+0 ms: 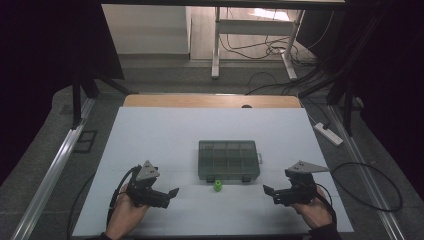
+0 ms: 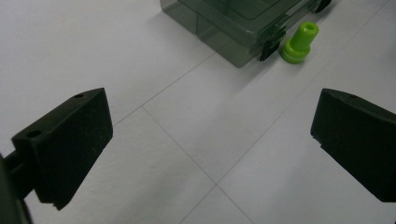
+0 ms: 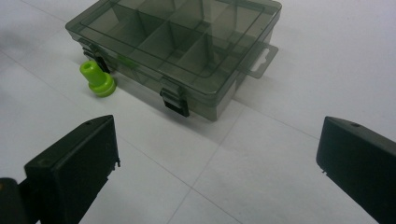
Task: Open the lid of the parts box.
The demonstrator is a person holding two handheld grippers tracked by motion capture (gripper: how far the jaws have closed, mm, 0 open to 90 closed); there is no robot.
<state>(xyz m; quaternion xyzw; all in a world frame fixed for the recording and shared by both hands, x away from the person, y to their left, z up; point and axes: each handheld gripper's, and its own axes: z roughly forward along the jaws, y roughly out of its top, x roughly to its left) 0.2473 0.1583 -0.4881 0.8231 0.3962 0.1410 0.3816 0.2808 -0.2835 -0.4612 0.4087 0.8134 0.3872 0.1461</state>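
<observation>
Now both grippers wait in front of the closed box

I have the left gripper [image 1: 170,193] and the right gripper [image 1: 267,191] low over the white surface [image 1: 150,135], each with its fingers spread wide and holding nothing. Between them sits the smoky compartment box [image 1: 229,159], lid down, its two dark latches on the side facing me. The small green peg [image 1: 218,185] stands upright just in front of the box's near wall, beside the left latch [image 3: 100,63], and apart from both grippers. I judge this as the approach step: nothing grasped yet. Next I would either bring one gripper in over the peg and close on its narrow stem, or work the latches first so the lid can lift
</observation>
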